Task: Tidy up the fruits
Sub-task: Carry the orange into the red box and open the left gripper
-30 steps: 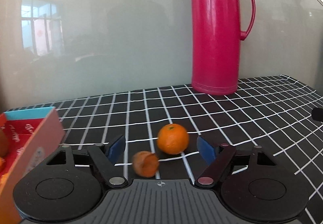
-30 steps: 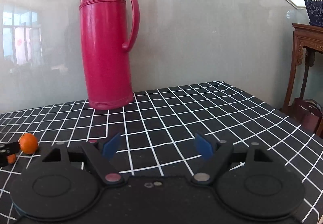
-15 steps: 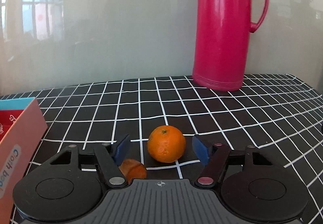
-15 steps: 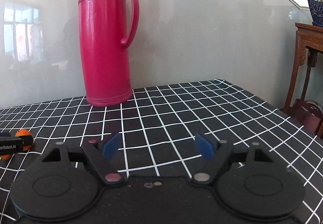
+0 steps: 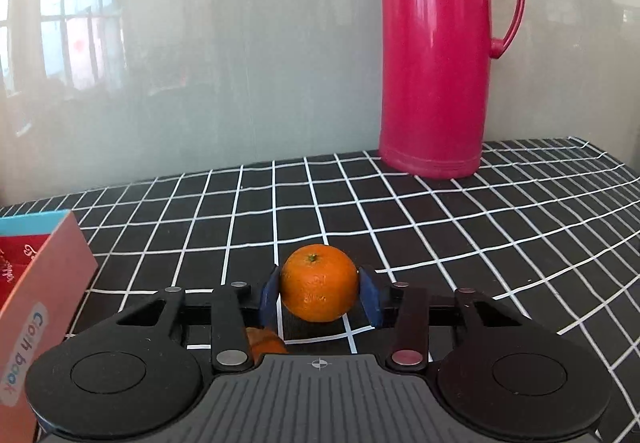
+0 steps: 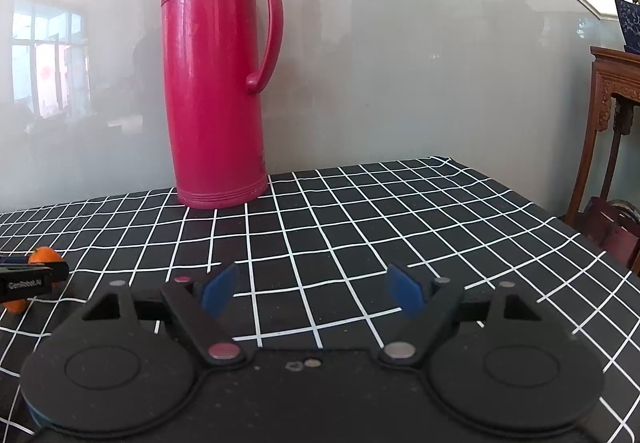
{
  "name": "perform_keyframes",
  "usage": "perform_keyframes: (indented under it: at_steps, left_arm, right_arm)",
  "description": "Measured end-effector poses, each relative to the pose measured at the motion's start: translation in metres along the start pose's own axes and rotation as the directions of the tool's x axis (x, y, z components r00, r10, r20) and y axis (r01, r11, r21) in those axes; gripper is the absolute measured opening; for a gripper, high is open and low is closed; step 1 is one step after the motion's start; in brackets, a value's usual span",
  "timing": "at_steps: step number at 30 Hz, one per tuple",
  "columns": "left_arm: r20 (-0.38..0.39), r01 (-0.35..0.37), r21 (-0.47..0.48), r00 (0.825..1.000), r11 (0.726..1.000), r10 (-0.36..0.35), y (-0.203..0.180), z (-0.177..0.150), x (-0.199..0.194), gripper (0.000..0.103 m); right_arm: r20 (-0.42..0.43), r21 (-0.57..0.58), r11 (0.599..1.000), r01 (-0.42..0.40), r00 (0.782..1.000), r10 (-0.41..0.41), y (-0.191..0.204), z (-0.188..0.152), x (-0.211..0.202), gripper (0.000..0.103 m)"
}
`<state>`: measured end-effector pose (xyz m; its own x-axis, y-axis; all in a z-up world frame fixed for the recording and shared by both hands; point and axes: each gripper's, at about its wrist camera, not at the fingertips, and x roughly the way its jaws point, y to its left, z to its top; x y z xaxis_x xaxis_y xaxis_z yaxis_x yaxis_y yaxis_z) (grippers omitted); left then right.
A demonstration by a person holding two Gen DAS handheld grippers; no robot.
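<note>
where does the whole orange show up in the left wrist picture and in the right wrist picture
Left wrist view: the orange sits low in the middle, between the blue pads of the left gripper, whose jaws are closing on it.
Right wrist view: only a sliver of it shows at the far left edge, behind the left gripper's black body.
Shared landmark: the red thermos standing at the back of the checked tablecloth.

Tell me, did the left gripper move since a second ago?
Yes. The left gripper came forward toward the red thermos, and its jaws are closing around the orange.
</note>
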<state>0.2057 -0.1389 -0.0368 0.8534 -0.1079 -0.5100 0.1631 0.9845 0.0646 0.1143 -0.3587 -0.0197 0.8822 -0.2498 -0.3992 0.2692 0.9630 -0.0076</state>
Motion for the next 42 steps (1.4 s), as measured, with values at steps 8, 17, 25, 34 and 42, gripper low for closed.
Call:
perform_keyframes:
  at_steps: [8, 17, 25, 34, 42]
  left_arm:
    - [0.038, 0.021, 0.029, 0.999, 0.999, -0.022, 0.004, 0.002, -0.035, 0.043]
    - [0.063, -0.005, 0.068, 0.998, 0.998, 0.001, 0.018, -0.002, -0.072, 0.043]
    - [0.075, -0.046, 0.035, 0.996, 0.998, 0.043, 0.055, -0.003, -0.09, 0.043]
    - [0.103, -0.104, -0.018, 0.989, 0.994, 0.105, 0.103, -0.001, -0.108, 0.043]
    - [0.082, -0.217, -0.062, 0.972, 0.974, 0.222, 0.162, -0.015, -0.119, 0.043]
  right_arm:
    - [-0.006, 0.035, 0.999, -0.008, 1.0, 0.008, 0.0, 0.004, -0.003, 0.081]
    - [0.011, 0.046, 0.997, -0.054, 0.998, 0.054, 0.025, 0.013, -0.011, 0.081]
    - [0.021, 0.011, 0.995, -0.102, 0.995, 0.102, 0.06, 0.018, -0.023, 0.081]
    - [0.018, -0.028, 0.989, -0.147, 0.989, 0.147, 0.099, 0.017, -0.027, 0.081]
    - [0.016, -0.063, 0.974, -0.216, 0.976, 0.218, 0.139, 0.014, -0.034, 0.081]
